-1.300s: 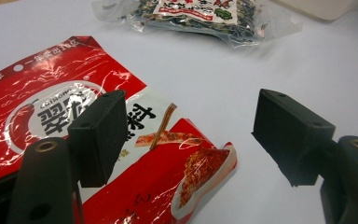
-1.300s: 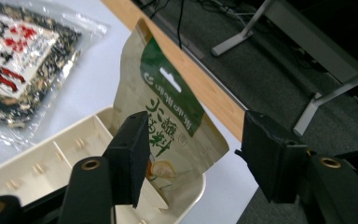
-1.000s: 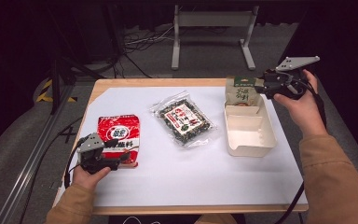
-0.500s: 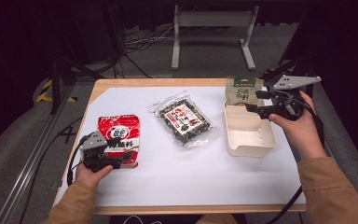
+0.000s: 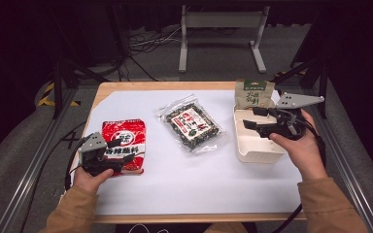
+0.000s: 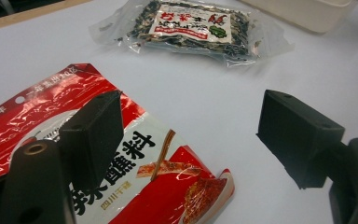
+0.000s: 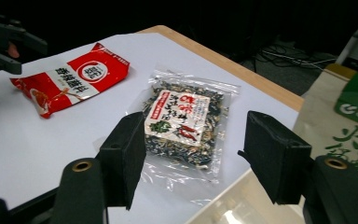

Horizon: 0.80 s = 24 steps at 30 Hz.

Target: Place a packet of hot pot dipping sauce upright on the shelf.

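Observation:
A red snack packet (image 5: pixel 126 143) lies flat at the table's left. My left gripper (image 5: pixel 120 164) hovers low over its near corner (image 6: pixel 205 186), open; its jaws have just been opening, one above the packet and one above the white sheet, with no pad pressing. A clear packet of dark dried bits (image 5: pixel 193 122) lies mid-table. At the right stands a white box (image 5: pixel 257 150) with a green-and-beige packet (image 5: pixel 253 94) upright at its far end. My right gripper (image 5: pixel 250 118) points left above the box, open and empty, its jaws having just closed a little.
A white sheet (image 5: pixel 189 184) covers the wooden table top (image 5: pixel 141 87). Metal rails run along both sides, and a grey metal stand (image 5: pixel 221 29) and cables sit on the floor behind. In the right gripper view the left gripper (image 7: pixel 4 44) shows far off beside the red packet (image 7: pixel 74 77).
The right hand has come down and to the left, from beyond the green-and-beige packet to above the white box. The left hand has stayed at the red packet's near corner.

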Each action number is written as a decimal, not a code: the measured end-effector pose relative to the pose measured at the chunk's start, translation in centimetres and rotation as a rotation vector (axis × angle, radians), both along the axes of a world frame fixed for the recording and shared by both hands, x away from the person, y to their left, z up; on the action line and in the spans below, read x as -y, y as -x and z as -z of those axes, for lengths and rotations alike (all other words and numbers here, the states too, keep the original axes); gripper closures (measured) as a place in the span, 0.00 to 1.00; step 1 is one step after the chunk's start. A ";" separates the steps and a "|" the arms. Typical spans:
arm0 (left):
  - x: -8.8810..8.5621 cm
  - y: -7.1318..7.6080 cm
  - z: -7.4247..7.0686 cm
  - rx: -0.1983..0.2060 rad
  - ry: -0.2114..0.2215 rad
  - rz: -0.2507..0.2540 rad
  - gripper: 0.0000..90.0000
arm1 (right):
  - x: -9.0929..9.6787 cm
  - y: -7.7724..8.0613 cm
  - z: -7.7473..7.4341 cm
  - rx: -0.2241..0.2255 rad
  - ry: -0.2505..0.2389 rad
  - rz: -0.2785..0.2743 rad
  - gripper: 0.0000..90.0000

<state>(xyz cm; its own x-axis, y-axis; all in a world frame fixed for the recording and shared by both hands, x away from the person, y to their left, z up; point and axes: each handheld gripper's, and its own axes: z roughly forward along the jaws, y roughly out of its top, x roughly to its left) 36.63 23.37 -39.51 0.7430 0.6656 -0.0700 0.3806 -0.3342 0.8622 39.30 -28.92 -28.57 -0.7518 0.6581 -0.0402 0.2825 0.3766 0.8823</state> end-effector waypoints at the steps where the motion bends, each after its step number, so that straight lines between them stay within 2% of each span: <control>1: -0.1 0.0 -0.1 0.002 -0.002 0.000 0.25 | -0.2 0.2 0.2 -0.001 -0.004 -0.003 0.42; 3: -0.1 -0.1 -0.3 0.007 -0.015 -0.009 0.25 | -0.4 0.3 0.5 -0.001 -0.009 -0.008 0.42; 5: 0.2 -0.3 -0.8 0.011 -0.060 -0.017 0.25 | -0.8 0.5 1.0 -0.005 -0.003 -0.016 0.41; 11: -0.4 -0.7 -1.5 0.001 -0.040 -0.022 0.25 | -1.1 0.8 1.3 -0.007 0.001 -0.025 0.40; 16: -1.2 -1.5 -2.0 -0.014 -0.023 -0.055 0.25 | -1.5 1.0 2.1 -0.011 0.010 -0.030 0.38; 20: -1.4 -1.8 -2.5 -0.028 -0.033 -0.075 0.25 | -1.8 1.3 3.0 -0.016 -0.015 -0.035 0.38; 22: -1.5 -2.0 -2.6 -0.022 -0.046 -0.077 0.25 | -2.1 1.4 3.6 -0.020 -0.013 -0.037 0.39; 24: -1.7 -2.3 -2.7 -0.042 -0.045 -0.076 0.25 | -2.4 1.5 4.1 -0.021 -0.005 -0.037 0.39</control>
